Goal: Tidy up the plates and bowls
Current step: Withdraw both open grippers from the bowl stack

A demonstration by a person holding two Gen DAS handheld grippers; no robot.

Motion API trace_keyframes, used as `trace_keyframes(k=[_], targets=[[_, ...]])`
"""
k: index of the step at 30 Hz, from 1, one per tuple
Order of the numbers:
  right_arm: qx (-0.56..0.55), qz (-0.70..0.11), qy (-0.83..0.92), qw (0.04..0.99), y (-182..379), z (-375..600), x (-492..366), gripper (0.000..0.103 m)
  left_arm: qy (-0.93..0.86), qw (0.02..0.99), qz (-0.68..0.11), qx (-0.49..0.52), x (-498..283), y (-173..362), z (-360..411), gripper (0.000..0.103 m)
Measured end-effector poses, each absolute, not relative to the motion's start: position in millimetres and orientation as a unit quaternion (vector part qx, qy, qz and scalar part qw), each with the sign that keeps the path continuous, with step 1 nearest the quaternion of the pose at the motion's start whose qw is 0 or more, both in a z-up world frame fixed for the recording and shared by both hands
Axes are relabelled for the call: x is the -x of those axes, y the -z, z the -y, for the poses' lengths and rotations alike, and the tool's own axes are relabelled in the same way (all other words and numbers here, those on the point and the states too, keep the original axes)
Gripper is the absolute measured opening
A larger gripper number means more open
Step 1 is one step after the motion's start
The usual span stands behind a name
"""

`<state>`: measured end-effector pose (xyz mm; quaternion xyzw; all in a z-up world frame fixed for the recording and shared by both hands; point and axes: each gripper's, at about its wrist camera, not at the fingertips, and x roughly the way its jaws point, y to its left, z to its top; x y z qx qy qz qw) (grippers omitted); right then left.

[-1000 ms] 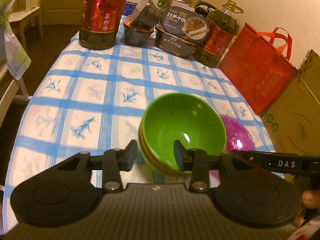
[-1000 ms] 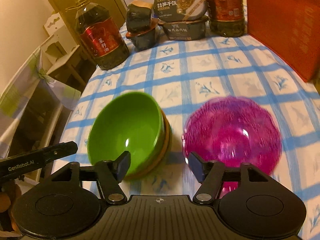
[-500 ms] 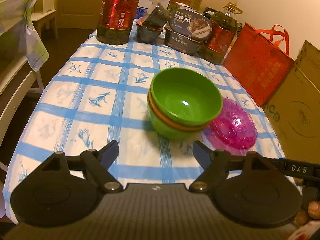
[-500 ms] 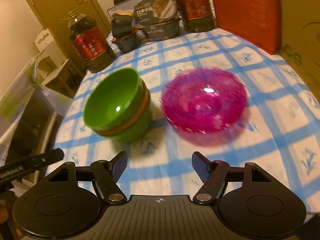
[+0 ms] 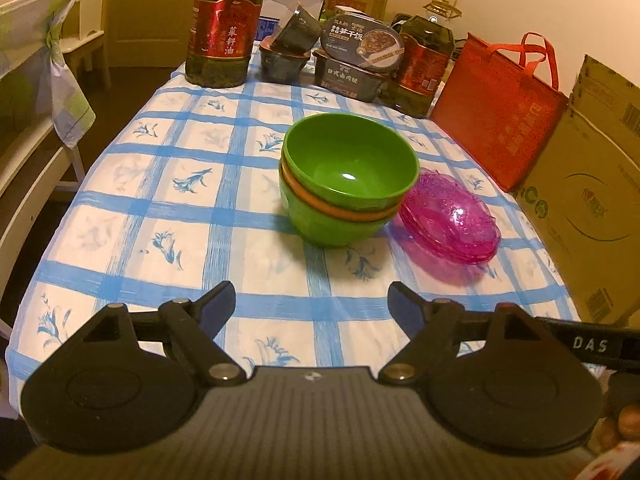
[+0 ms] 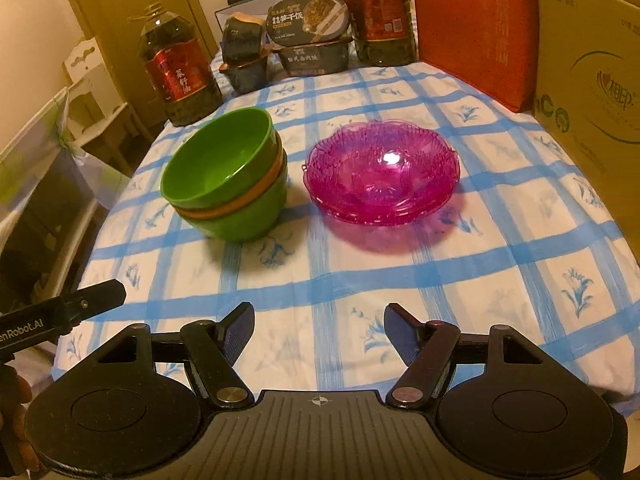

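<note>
From the left wrist view, the left tongs (image 5: 312, 300) are spread wide and pinch nothing, hovering over the near edge of the bench (image 5: 132, 216), which is covered in a blue-checked cloth. Well ahead of them stands the stack of bowls (image 5: 344, 184): a green bowl nested on top, an orange rim showing between, and a green one at the bottom. Just beside it on the right, with the rims close or touching, lies the stack of pink plates (image 5: 452, 220), translucent and ribbed. At the far end of the bench stand a large oil bottle (image 5: 224, 28), some dark food boxes (image 5: 352, 60) and a second oil bottle (image 5: 424, 60). A red bag (image 5: 496, 108) and a cardboard box (image 5: 592, 184) line the right side.

From the right wrist view, the right tongs (image 6: 319, 332) are likewise spread apart and empty, held over the near part of the bench (image 6: 520, 280). The stack of bowls (image 6: 228, 180) sits ahead to the left, tilted slightly, and the stack of pink plates (image 6: 380, 172) ahead to the right, with a narrow gap of cloth between them. Part of the left tongs (image 6: 68, 312) juts in at the left edge. The oil bottle (image 6: 180, 76), food boxes (image 6: 308, 36), second oil bottle (image 6: 380, 12), red bag (image 6: 476, 28) and cardboard box (image 6: 592, 80) ring the far and right sides.
</note>
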<state>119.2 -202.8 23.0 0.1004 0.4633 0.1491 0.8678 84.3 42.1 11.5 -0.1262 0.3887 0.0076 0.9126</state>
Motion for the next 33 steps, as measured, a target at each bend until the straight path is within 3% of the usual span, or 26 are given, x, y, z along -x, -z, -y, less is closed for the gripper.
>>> trace_keyframes(k=[22,33], targets=[[-0.109,-0.467,-0.142,0.866,-20.1,205.3,-118.7,0.071,-0.013,0.906,-0.397,0.148,-83.1,-10.8,-51.1,0.082],[-0.162,-0.452,-0.154,0.863,-31.7,202.9,-141.5,0.071,-0.010,0.910,-0.391,0.138,-123.1,-27.0,-70.9,0.083]])
